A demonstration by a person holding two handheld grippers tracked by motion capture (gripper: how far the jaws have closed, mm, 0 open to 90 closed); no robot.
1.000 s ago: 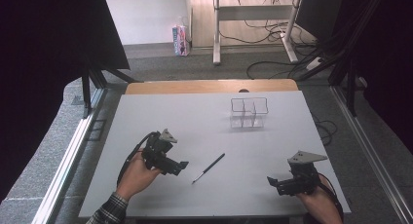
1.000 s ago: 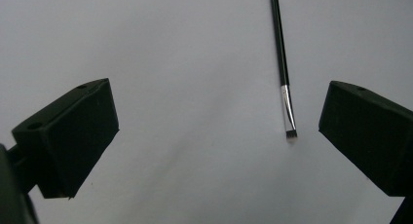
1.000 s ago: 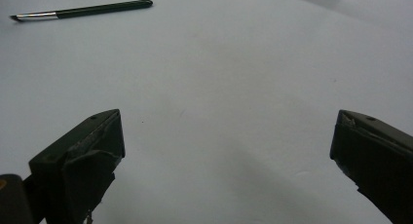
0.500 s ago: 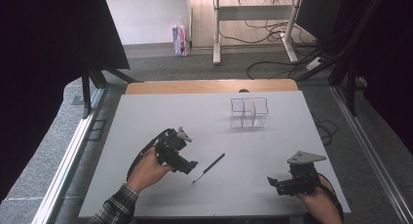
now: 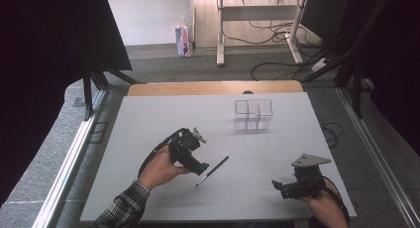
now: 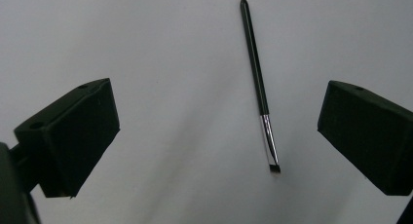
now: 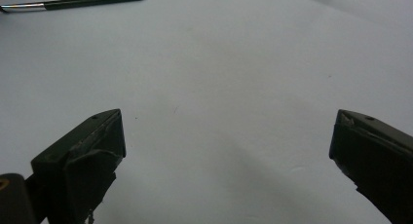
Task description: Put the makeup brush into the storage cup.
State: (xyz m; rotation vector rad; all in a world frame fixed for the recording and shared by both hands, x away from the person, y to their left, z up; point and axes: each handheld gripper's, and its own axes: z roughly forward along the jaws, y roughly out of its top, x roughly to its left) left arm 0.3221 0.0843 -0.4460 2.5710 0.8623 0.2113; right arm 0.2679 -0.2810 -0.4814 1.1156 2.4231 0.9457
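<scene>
Hovering left gripper [image 6: 216, 136], jaws wide, bare table [image 6: 170, 48] around brush [image 6: 258, 83].

Plaid sleeve [image 5: 121, 208] on the left arm; both black grippers trail cables, the right gripper [image 5: 292, 188] seemingly topped by a grey plate.

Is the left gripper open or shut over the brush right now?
Open. The left gripper has its jaws spread wide, with the brush lying flat on the table between them, untouched.

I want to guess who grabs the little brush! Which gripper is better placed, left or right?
Probably the left gripper: it's open, right beside the brush, which lies between its jaws. The right gripper sits farther away.
</scene>
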